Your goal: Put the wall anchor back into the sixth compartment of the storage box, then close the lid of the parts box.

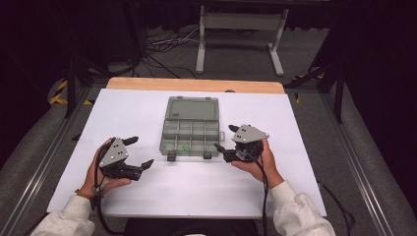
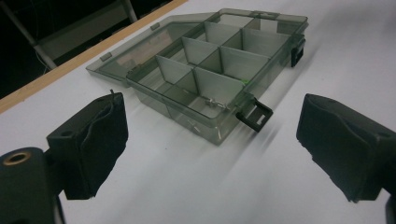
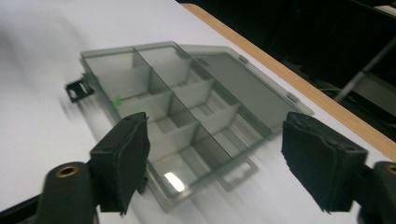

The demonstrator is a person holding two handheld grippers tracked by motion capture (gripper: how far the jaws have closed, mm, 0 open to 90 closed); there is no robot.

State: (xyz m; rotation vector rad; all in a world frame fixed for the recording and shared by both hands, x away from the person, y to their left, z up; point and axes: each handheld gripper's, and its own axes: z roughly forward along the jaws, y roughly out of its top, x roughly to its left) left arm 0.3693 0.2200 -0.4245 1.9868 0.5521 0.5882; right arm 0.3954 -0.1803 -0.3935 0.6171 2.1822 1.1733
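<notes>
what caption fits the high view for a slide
Open compartment box on a white table, lid laid back, flanked by the open left gripper and open right gripper.

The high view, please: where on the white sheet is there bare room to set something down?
Bare sheet lies left of the open box, and right of it up to the sheet's edge. A wide strip is free along the near edge between the sleeves. It is crowded by the box's front latches, where the left gripper and right gripper flank it.

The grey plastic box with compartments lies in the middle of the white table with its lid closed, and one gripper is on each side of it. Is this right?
Not quite: the lid is open, lying flat behind the box, as the high view shows. The rest holds: the box is mid-table, with the left gripper and right gripper on either side.
</notes>
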